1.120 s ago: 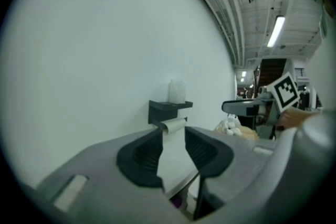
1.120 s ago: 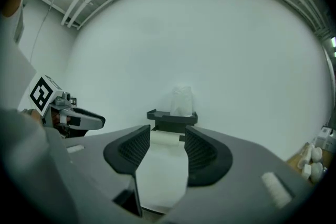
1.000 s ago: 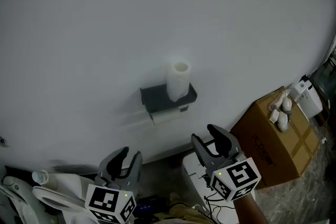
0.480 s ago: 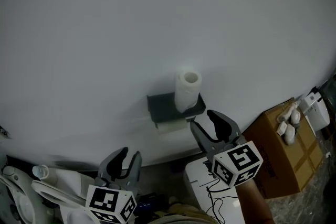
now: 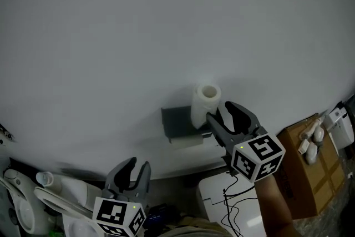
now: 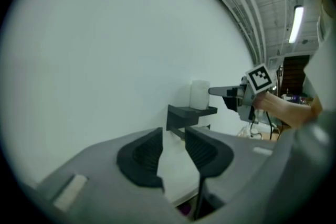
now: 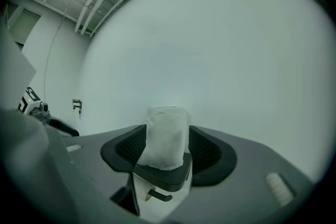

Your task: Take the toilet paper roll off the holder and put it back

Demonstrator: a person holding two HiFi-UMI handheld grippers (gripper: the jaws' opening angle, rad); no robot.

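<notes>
Just beyond the right gripper (image 5: 220,111), fingers just opened wide and empty to straddle it, stands the toilet paper roll (image 5: 204,104); left gripper (image 5: 137,164) idles, fingers parted, empty.

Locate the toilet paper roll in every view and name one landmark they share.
Head view: toilet paper roll right of centre, upright on the dark holder, beside the right gripper.
Left gripper view: right of centre, on the holder's shelf, right gripper at its right.
Right gripper view: low centre, framed between the open fingers.
Shared landmark: the dark holder under the roll.
</notes>
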